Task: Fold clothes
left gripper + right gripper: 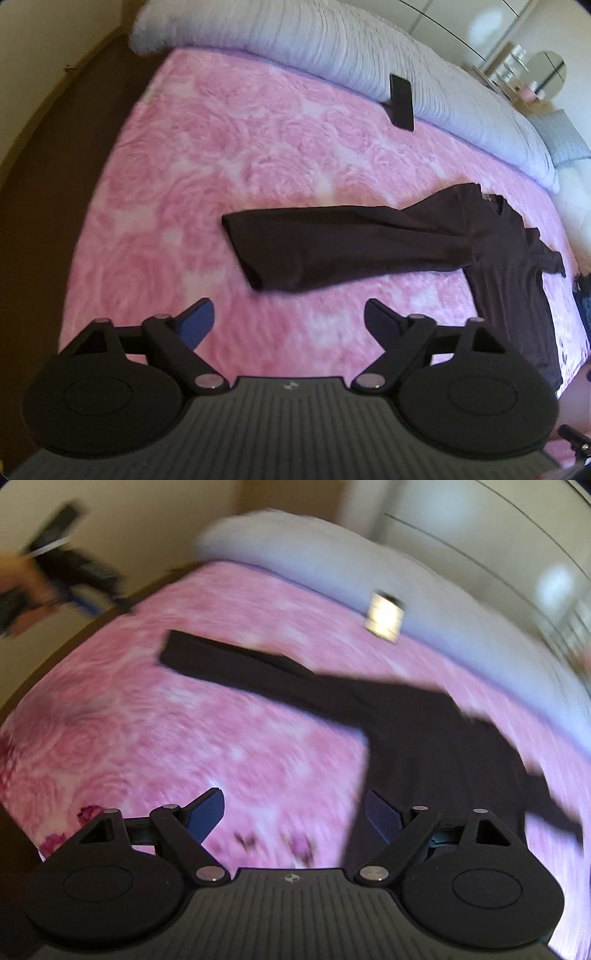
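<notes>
A dark long-sleeved top (369,243) lies flat on the pink rose-patterned bedspread (221,155), one sleeve stretched out to the left and its body running down the right side. My left gripper (288,321) hangs open above the bedspread, just short of that sleeve's cuff, with nothing between its fingers. In the blurred right wrist view the same top (424,738) spreads across the bed. My right gripper (295,812) is open over the bedspread beside the top's left edge, its right finger over the dark cloth; nothing is held.
A grey-white ribbed duvet (332,48) is bunched along the far side of the bed, with a dark phone (400,101) propped against it. A brown floor (55,184) borders the bed at left. A dresser with a round mirror (550,74) stands far right.
</notes>
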